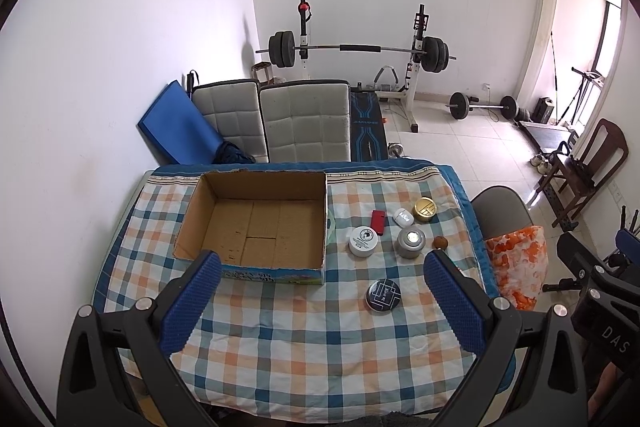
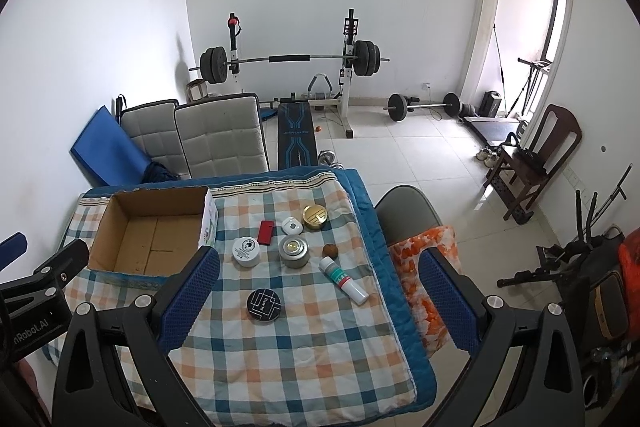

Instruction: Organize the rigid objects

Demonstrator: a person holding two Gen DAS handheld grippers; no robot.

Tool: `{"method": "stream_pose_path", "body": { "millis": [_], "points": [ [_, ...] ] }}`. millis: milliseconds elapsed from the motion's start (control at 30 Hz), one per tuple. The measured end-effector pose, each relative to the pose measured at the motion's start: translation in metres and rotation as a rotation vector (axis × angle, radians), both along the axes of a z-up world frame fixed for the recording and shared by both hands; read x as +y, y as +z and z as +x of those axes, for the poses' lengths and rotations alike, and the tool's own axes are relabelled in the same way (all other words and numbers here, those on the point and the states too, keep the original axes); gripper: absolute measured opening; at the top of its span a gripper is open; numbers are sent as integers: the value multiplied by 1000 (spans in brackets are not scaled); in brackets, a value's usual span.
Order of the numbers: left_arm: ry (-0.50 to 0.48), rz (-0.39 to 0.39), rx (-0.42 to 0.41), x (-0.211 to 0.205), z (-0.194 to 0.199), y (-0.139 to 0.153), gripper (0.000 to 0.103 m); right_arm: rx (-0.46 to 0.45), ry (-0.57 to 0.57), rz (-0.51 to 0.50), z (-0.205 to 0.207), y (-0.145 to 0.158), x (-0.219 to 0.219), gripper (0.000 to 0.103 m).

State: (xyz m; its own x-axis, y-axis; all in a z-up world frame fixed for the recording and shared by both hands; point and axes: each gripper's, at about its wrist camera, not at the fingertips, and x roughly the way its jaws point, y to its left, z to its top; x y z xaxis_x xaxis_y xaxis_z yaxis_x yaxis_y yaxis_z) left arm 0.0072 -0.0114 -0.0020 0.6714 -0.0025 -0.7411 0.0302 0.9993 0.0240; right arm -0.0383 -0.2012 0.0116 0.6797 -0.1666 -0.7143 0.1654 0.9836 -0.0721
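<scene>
Open brown cardboard box [image 1: 256, 227] empty on the checked-cloth worktop [image 1: 304, 339]. Just right of the box: flat red rectangular case [image 2: 265, 231], round white jar [image 2: 245, 251], grey metal tin [image 2: 294, 251], gold-lidded tin [image 2: 315, 217], small white case [image 2: 291, 225], brown ball [image 2: 330, 250], white tube lying flat [image 2: 343, 279]. Nearer than the box: black round tin [image 2: 263, 305]. Left gripper [image 1: 322, 303] and right gripper [image 2: 316, 303] above the worktop, fingers wide, holding nothing.
</scene>
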Motion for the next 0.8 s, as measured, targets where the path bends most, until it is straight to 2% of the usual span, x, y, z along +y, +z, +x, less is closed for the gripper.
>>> {"method": "stream_pose_path", "body": {
  "millis": [800],
  "points": [
    [-1,-7,-3,-1,-1,0,103,-2,-10,3,2,4,-1,102]
  ]
}}
